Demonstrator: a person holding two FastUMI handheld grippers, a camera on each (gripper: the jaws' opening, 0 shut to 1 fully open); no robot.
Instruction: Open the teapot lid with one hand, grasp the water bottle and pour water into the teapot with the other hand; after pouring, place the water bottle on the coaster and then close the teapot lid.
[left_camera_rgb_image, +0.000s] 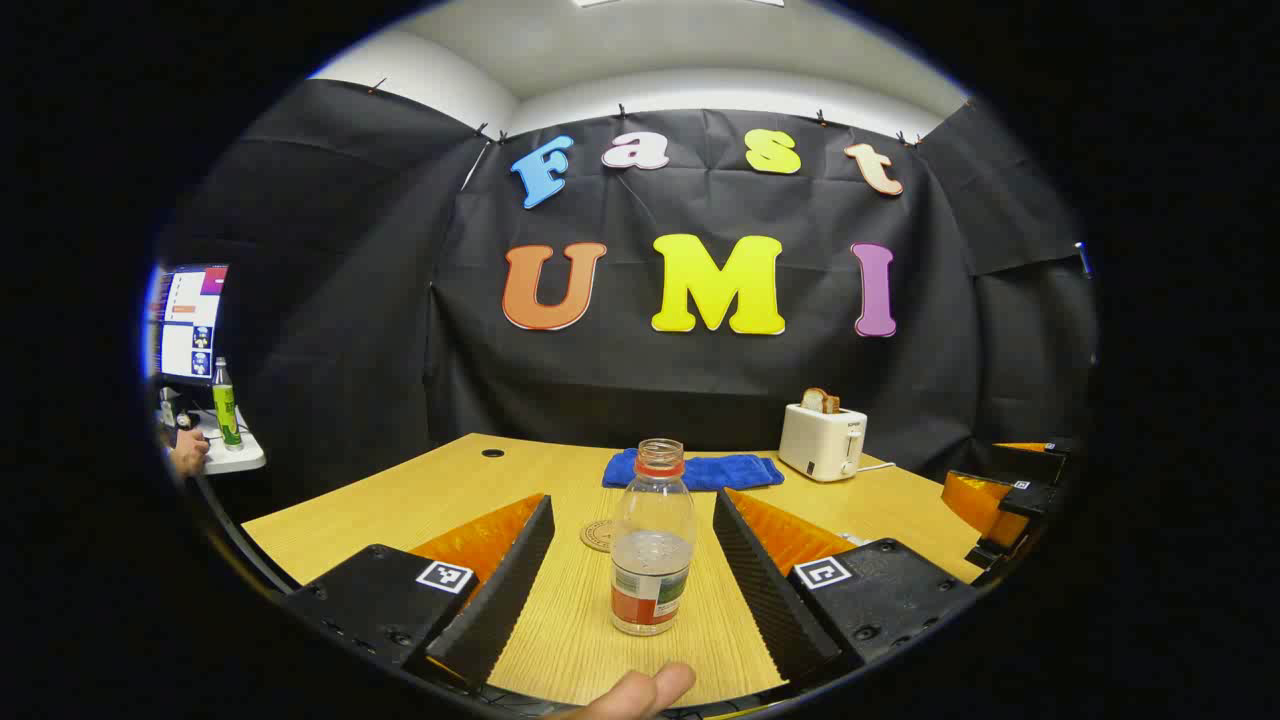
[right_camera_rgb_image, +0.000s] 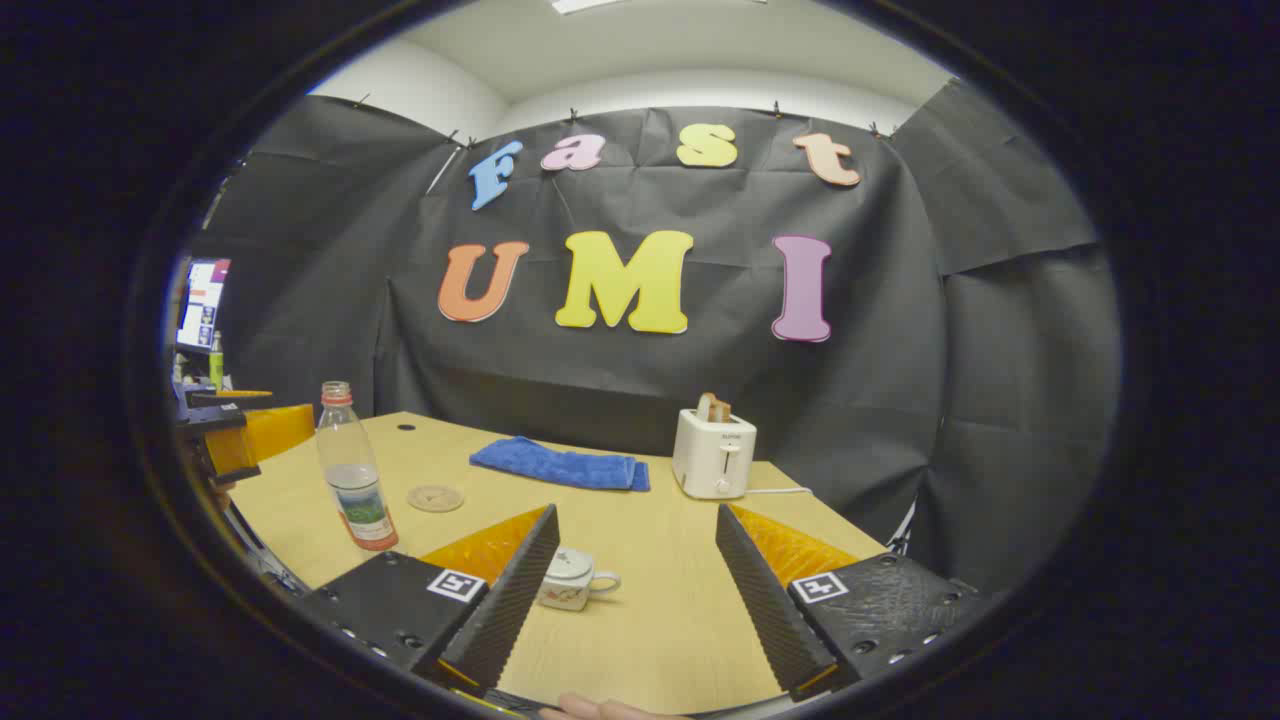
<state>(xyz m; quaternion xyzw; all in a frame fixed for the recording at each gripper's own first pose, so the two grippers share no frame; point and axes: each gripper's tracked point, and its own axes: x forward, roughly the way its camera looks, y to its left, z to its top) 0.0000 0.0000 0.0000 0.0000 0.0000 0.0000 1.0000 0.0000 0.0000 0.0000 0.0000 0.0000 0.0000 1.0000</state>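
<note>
Wooden table (left_camera_rgb_image: 400, 500) before black cloth walls; blue towel (left_camera_rgb_image: 692, 470) and toaster (left_camera_rgb_image: 822, 441) at the back. Left gripper (left_camera_rgb_image: 632, 590) wide open, level, straddling the upright bottle (left_camera_rgb_image: 652, 548) without touching; coaster (left_camera_rgb_image: 600, 535) just behind. Right gripper (right_camera_rgb_image: 632, 590) wide open, empty, teapot (right_camera_rgb_image: 570, 580) beside its left finger, lid on.

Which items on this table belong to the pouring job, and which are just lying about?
Job: water bottle, no cap, partly filled; teapot, lid on; coaster.

Lying about: blue towel; toaster with bread in it.
</note>
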